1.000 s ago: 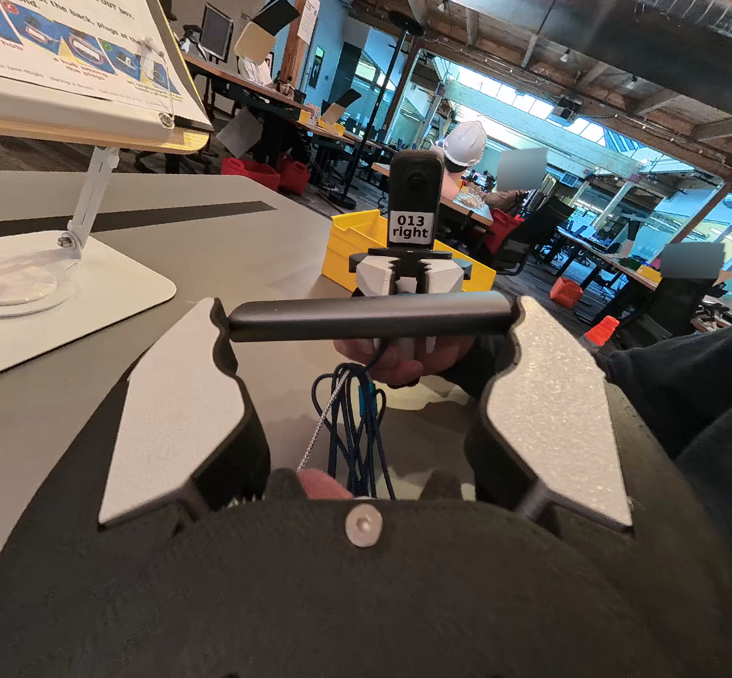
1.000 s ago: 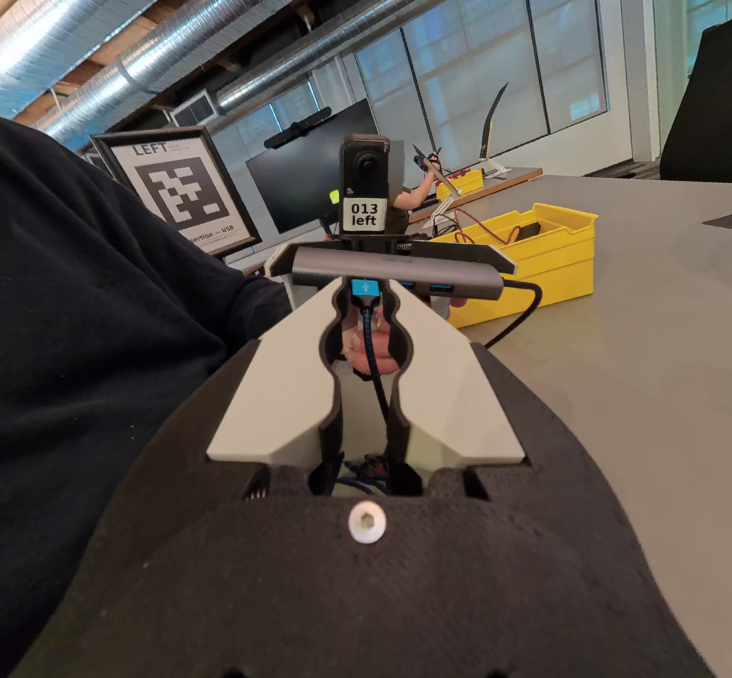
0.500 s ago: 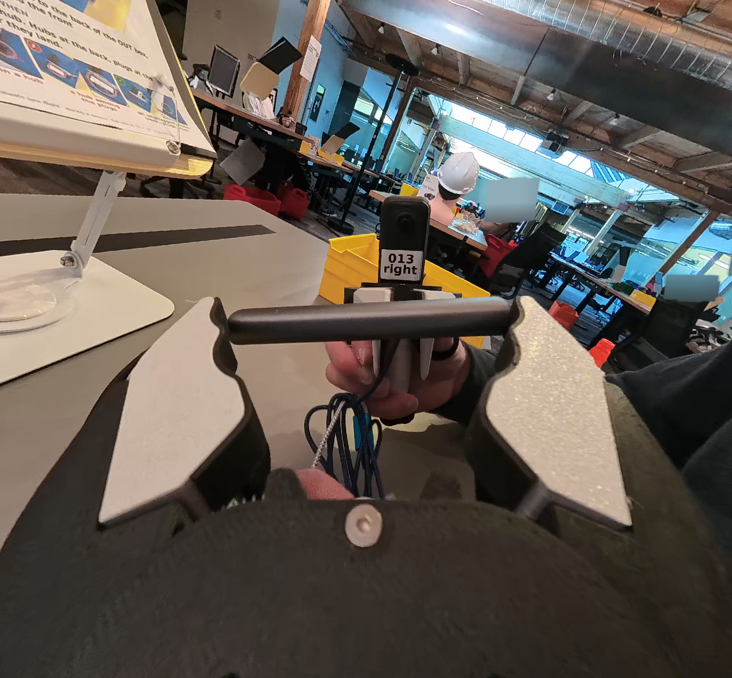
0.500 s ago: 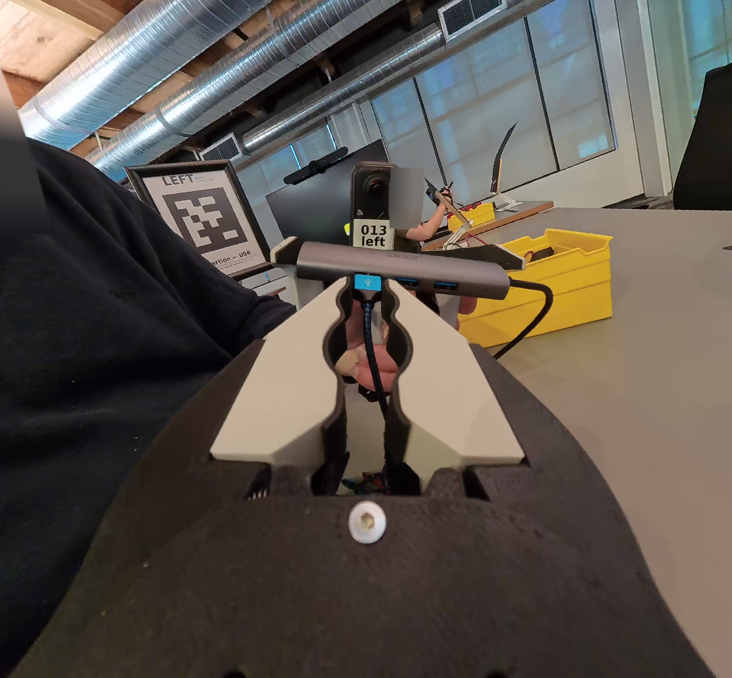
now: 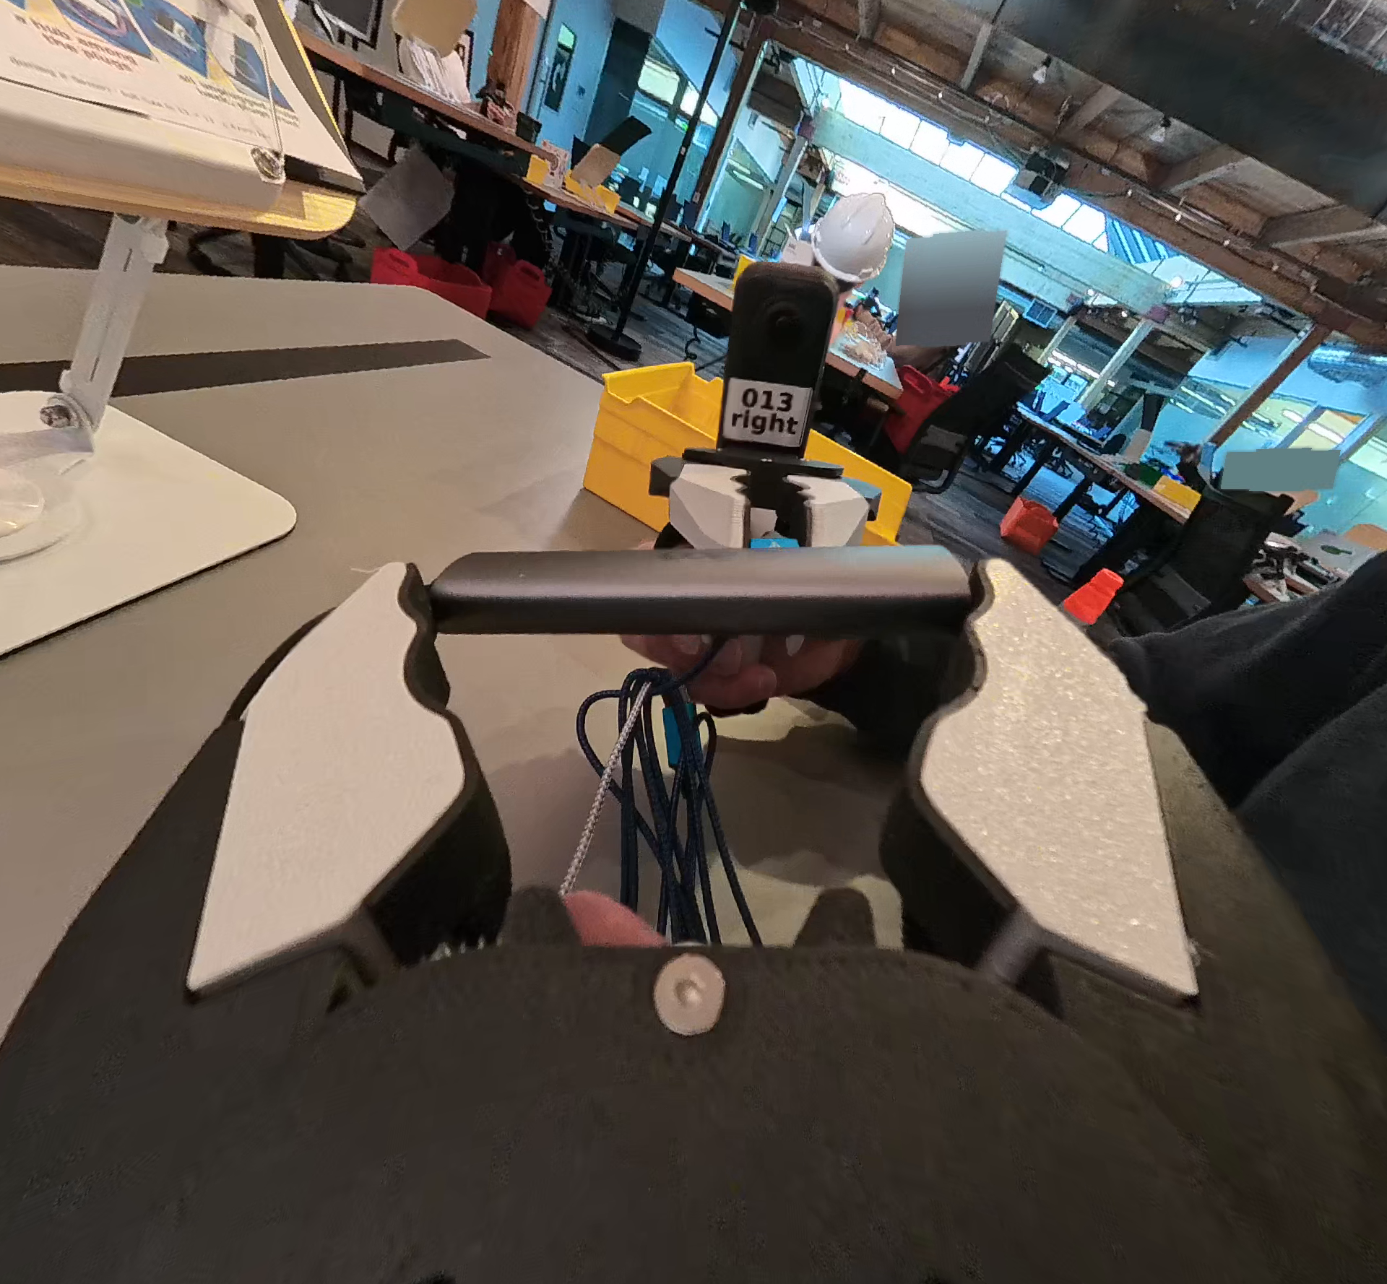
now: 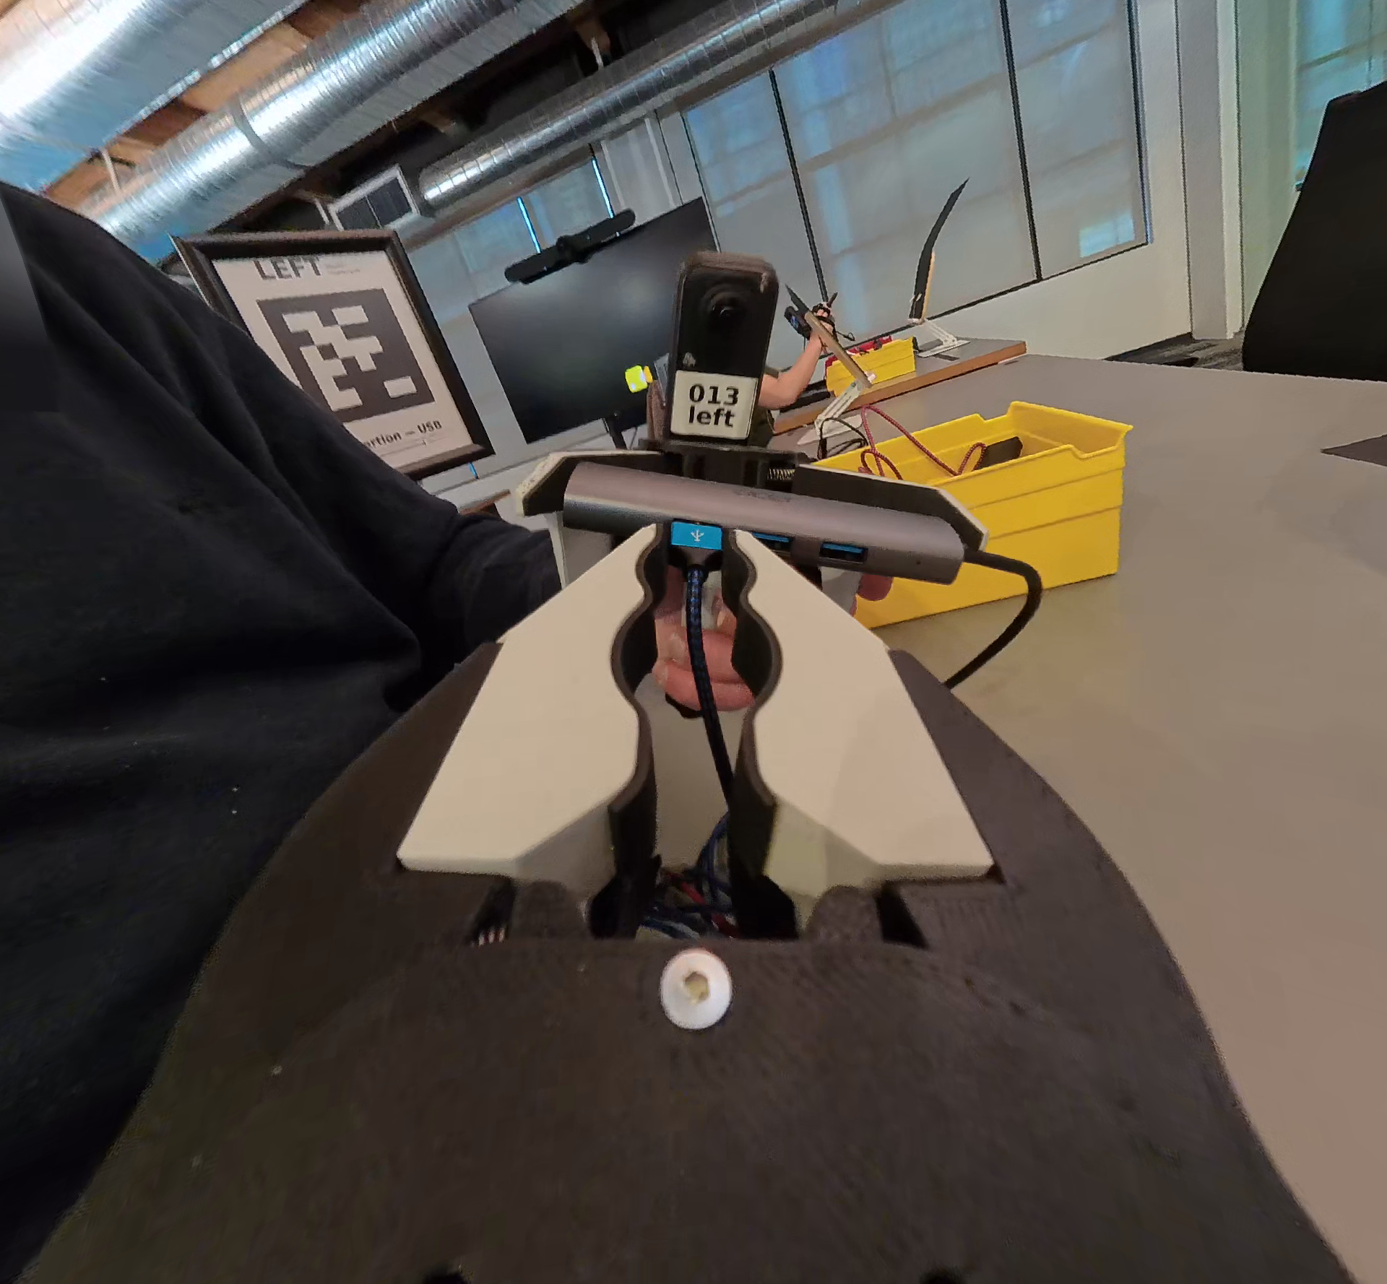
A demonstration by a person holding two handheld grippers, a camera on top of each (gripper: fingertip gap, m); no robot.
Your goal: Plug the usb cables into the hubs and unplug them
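Note:
My left gripper [image 5: 698, 591] is shut on a dark grey USB hub [image 5: 698, 591], gripping it end to end and holding it level above the grey table. The hub also shows in the right wrist view [image 6: 758, 509], held by the left gripper [image 6: 750, 490]. My right gripper [image 6: 694, 554] is shut on a blue USB plug [image 6: 696, 535], whose shell sits against the hub's leftmost port with no metal showing. Its dark braided cable [image 6: 705, 678] runs back between the fingers. In the left wrist view the right gripper [image 5: 765, 513] faces me behind the hub, and several cables [image 5: 668, 760] hang below.
A yellow bin [image 6: 1013, 490] with red cables stands on the table [image 6: 1163, 723] behind the hub; the hub's own black cord [image 6: 1006, 618] trails toward it. A document stand's white base [image 5: 150, 520] is at the left. A framed marker sign [image 6: 338, 355] and a dark sleeve [image 6: 188, 573] are close by. Less than 4 cm separates the two grippers' tips.
Both grippers have shifted and tilted slightly together, still holding the hub and plug. The blue plug shell now shows above the hub in the left wrist view.

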